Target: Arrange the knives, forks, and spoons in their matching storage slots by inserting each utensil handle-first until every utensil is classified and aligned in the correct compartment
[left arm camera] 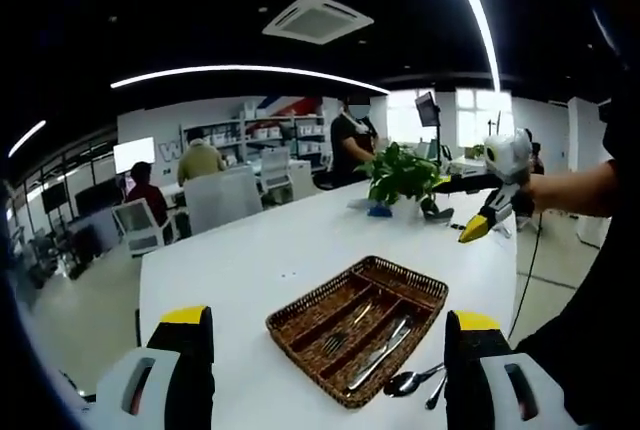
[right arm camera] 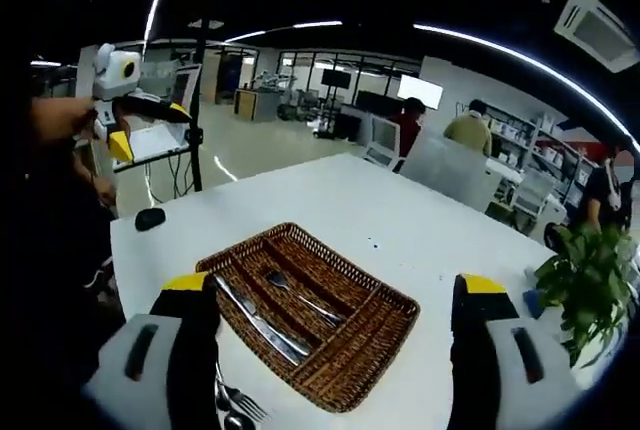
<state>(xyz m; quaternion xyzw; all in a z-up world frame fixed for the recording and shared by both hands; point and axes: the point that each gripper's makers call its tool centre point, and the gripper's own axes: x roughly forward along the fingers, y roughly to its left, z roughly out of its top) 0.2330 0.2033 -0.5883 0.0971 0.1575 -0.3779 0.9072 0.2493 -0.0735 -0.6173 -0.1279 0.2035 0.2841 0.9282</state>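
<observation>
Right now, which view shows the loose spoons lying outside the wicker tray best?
The left gripper view: the loose spoons lie in the open on the white table, just off the wicker tray's near corner, with one bowl plainly readable. In the right gripper view, utensils beside the tray sit at the bottom edge, partly hidden behind that gripper's jaw.

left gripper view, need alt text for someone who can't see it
A wicker cutlery tray sits on a white table, with a fork and knives in its slots and a spoon lying on the table beside it. The left gripper is held open in front of the tray, and the right gripper is raised at right near a potted plant.
</observation>
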